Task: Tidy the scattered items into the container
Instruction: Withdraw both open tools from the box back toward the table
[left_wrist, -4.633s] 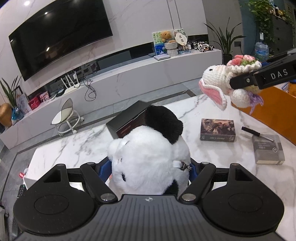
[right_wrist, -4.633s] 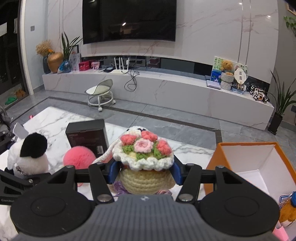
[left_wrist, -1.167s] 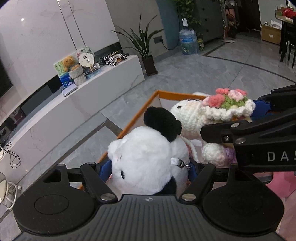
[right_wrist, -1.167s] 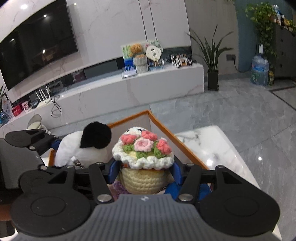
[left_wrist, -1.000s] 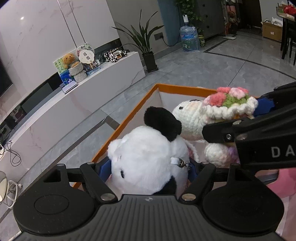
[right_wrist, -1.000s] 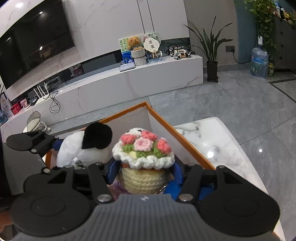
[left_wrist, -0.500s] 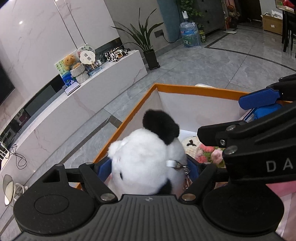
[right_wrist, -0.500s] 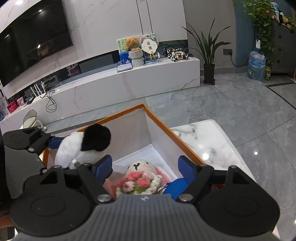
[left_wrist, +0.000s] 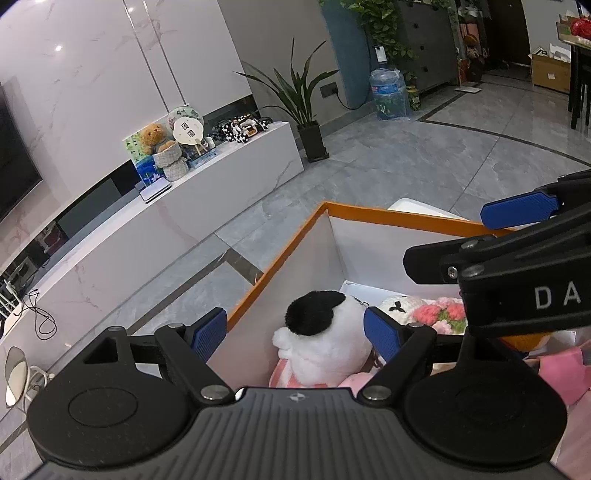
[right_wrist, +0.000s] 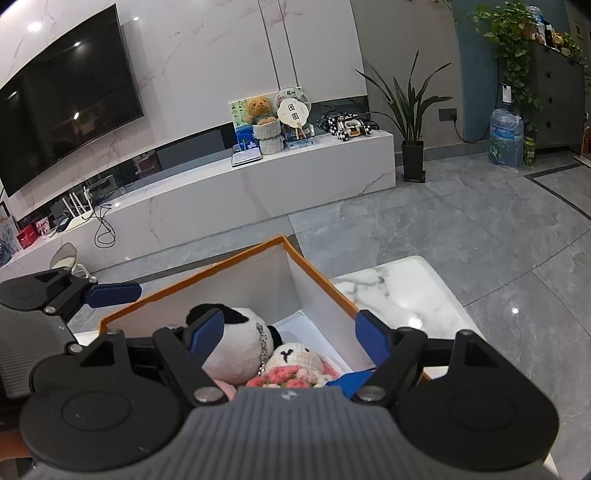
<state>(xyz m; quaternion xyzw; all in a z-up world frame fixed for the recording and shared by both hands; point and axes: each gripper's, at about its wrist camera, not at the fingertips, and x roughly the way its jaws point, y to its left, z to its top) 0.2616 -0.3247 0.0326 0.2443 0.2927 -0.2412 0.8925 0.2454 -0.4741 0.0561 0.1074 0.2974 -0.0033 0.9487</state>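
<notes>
The orange-rimmed white box lies right below both grippers. A black-and-white panda plush rests inside it. Beside the panda lies a crocheted bunny with pink flowers. My left gripper hangs open over the panda, its blue pads off the fur. My right gripper is open above the bunny, with nothing held. In the left wrist view the right gripper crosses from the right, over the box. One blue finger of the left gripper shows at the left of the right wrist view.
Pink soft items and a blue object also lie in the box. The marble table's corner ends just right of the box, with grey floor beyond. A low white TV console stands across the room.
Both grippers have opened. The bunny dropped from the right gripper into the box first, then the panda fell out of the left one and settled beside it.
</notes>
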